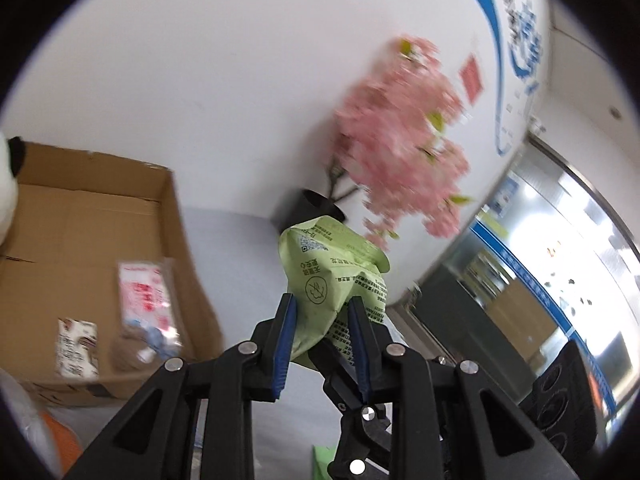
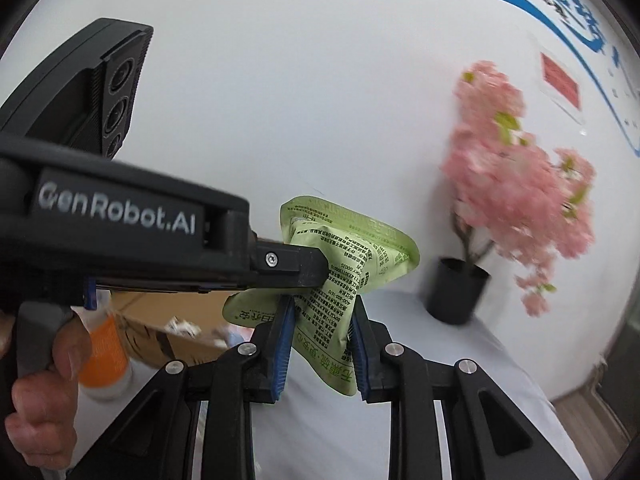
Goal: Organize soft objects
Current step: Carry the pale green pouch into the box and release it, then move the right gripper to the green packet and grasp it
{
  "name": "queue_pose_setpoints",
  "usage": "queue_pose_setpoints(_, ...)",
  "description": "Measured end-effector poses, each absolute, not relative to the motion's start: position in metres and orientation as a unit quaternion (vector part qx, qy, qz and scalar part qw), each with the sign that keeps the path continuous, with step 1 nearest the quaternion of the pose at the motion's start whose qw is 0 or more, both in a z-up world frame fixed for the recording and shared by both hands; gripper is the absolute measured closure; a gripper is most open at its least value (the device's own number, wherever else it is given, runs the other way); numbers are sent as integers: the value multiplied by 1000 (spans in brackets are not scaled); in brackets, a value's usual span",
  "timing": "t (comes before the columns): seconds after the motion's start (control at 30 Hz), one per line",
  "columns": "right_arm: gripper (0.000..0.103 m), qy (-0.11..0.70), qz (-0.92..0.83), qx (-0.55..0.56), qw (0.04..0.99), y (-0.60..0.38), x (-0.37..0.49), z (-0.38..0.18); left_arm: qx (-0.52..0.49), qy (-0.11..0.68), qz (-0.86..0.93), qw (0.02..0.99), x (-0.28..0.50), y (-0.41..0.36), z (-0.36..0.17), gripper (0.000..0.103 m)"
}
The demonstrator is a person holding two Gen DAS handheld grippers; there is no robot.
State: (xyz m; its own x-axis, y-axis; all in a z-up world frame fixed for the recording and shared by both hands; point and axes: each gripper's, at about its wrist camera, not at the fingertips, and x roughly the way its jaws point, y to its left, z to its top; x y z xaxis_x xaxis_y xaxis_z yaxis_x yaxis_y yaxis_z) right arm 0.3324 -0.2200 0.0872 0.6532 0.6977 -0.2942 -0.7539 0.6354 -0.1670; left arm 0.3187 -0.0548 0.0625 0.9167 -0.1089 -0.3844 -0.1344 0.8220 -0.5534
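- A crumpled light-green plastic pouch printed with dark text (image 1: 336, 280) is pinched between the blue pads of the left claw (image 1: 322, 312), which is closed on the pouch's lower part.
- The same pouch (image 2: 340, 280) is also gripped by the right claw (image 2: 320, 320), pressed together on its lower half, so the pouch is held by both claws at once.
- The pouch is carried in the air above the table, touching no surface.
- Its long axis is seen running away from the claws and upward; its sealed top edge points up towards the wall, and the print is seen upside down or sideways.
- In the right wrist view the left claw's black body, lettered in white, is seen crossing from the left, its handle held by a person's hand (image 2: 44, 396).
- A pale grey-blue table (image 1: 240, 248) is seen below the pouch.
- An open brown cardboard box (image 1: 100, 220) is seen on the table to the left, with a red-and-white plastic packet (image 1: 144, 296) and a small patterned packet (image 1: 76, 348) inside.
- An orange-and-white bottle (image 2: 106, 352) is seen standing beside the box.
- Farther off, a black pot holding a pink artificial blossom tree (image 2: 520, 200) is seen at the table's back edge.
- A white wall with blue lettering (image 1: 200, 80) is seen behind, and glass doors (image 1: 560, 260) to the right.
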Motion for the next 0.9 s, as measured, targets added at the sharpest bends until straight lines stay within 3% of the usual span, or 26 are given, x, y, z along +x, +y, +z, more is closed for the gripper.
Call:
queue_pose_setpoints(0.3, 79, 228, 501, -98, 829, -114, 390, 59, -338, 295, 138, 883, 342, 23, 38, 77)
queue_pose_setpoints(0.43, 79, 298, 531, -73, 790, -91, 410, 41, -375, 329, 155, 853, 341, 37, 26, 64)
queue_pose_setpoints(0.53, 77, 333, 510, -85, 789, -79, 420, 31, -367, 327, 147, 858, 336, 31, 33, 61)
queue_pose_setpoints(0.6, 66, 335, 499, -86, 795, -82, 427, 34, -346, 322, 144, 870, 327, 23, 44, 56)
queue_pose_setpoints(0.67, 38, 325, 492, -76, 804, -93, 421, 43, -326, 312, 137, 882, 318, 10, 59, 55)
queue_pose_setpoints(0.73, 26, 312, 494, -67, 809, -104, 412, 54, -290, 299, 134, 899, 302, -2, 74, 55)
queue_pose_setpoints(0.8, 25, 296, 497, -63, 813, -120, 392, 67, -247, 278, 134, 919, 279, -17, 88, 55)
queue_pose_setpoints(0.83, 28, 285, 500, -62, 816, -130, 382, 73, -228, 271, 133, 926, 268, -24, 92, 67)
queue_pose_setpoints(0.87, 36, 276, 503, -62, 816, -148, 372, 75, -206, 264, 131, 933, 255, -31, 95, 98)
queue_pose_setpoints(0.9, 40, 272, 505, -63, 817, -157, 363, 78, -182, 262, 139, 937, 240, -39, 96, 101)
